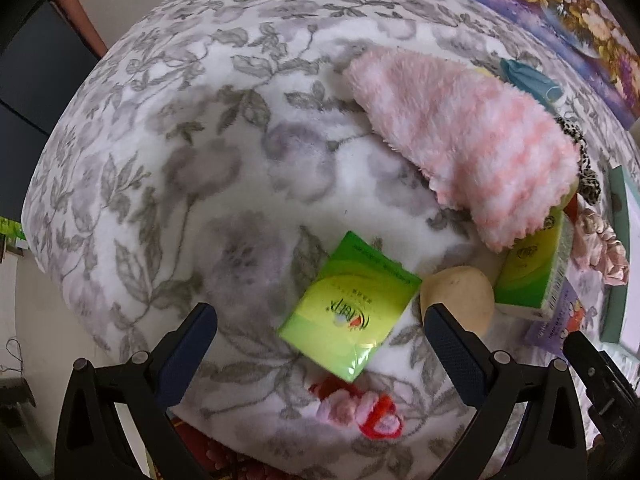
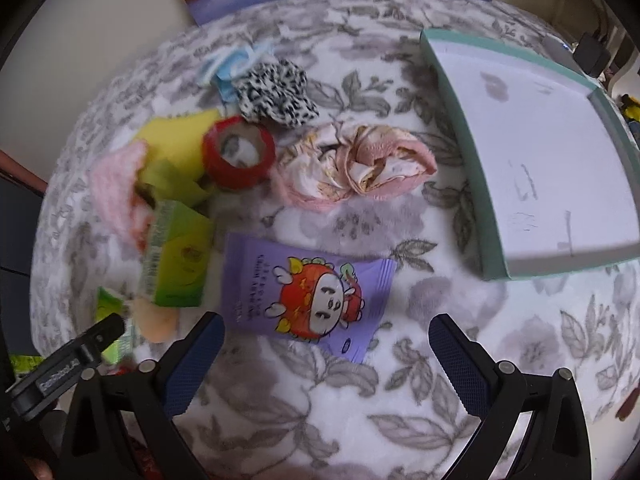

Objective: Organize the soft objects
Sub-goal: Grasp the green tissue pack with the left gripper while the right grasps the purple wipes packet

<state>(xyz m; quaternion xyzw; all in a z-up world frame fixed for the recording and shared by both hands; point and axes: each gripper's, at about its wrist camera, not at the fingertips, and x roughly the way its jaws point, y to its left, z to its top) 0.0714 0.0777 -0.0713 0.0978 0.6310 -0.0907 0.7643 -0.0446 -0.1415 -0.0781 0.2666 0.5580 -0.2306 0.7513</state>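
Our left tongs gape empty over the green tissue pack at lower centre (light, squashy; pinch its long sides); right tongs gape empty too.

No legible text on packets

bare floral blanket left of the fuzzy pink cloth, clutter crowding toward the teal tray
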